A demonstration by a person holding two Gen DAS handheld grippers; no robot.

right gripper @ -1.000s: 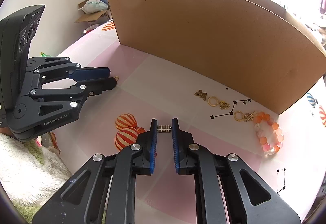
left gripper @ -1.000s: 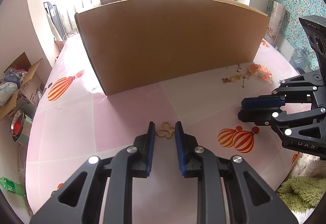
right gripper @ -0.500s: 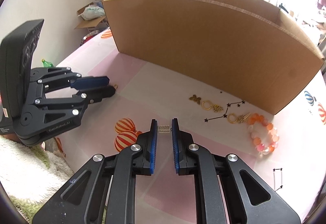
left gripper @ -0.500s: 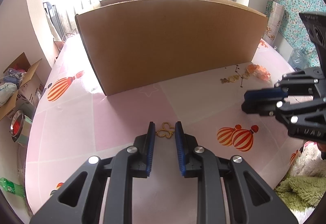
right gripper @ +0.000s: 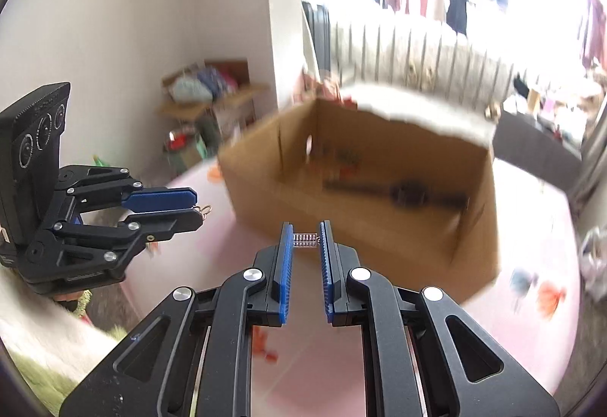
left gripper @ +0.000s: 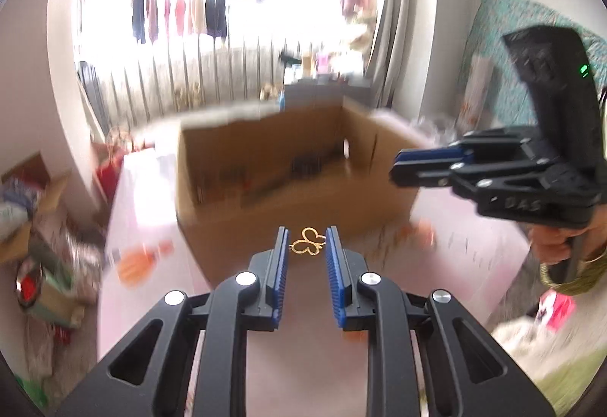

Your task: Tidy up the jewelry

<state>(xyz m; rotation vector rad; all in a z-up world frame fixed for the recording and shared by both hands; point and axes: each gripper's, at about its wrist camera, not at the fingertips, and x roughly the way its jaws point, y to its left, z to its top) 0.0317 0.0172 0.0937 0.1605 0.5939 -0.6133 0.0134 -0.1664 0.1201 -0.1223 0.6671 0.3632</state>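
My left gripper (left gripper: 306, 240) is shut on a small gold butterfly charm (left gripper: 310, 246), pinched between its blue pads in the air above the pink table. My right gripper (right gripper: 306, 238) is shut on a short silver ribbed piece (right gripper: 304, 240) that spans its fingertips. Both hang in front of the open cardboard box (left gripper: 265, 227), high enough to look into it. In the right wrist view the left gripper (right gripper: 197, 206) is at the left with the charm (right gripper: 205, 210) sticking out of its tips. The left wrist view has the right gripper (left gripper: 396, 166) at the right.
The cardboard box (right gripper: 379, 254) holds dark, blurred items on its floor. A pink tablecloth (left gripper: 144, 197) with orange balloon prints covers the table. Open cartons and clutter lie on the floor at the left (left gripper: 34, 189). A hand (left gripper: 550, 246) wearing a green bangle holds the right gripper.
Both grippers have risen from the table with their pieces still pinched. The box's inside now shows over its front wall. The other jewelry on the table has dropped out of clear view.
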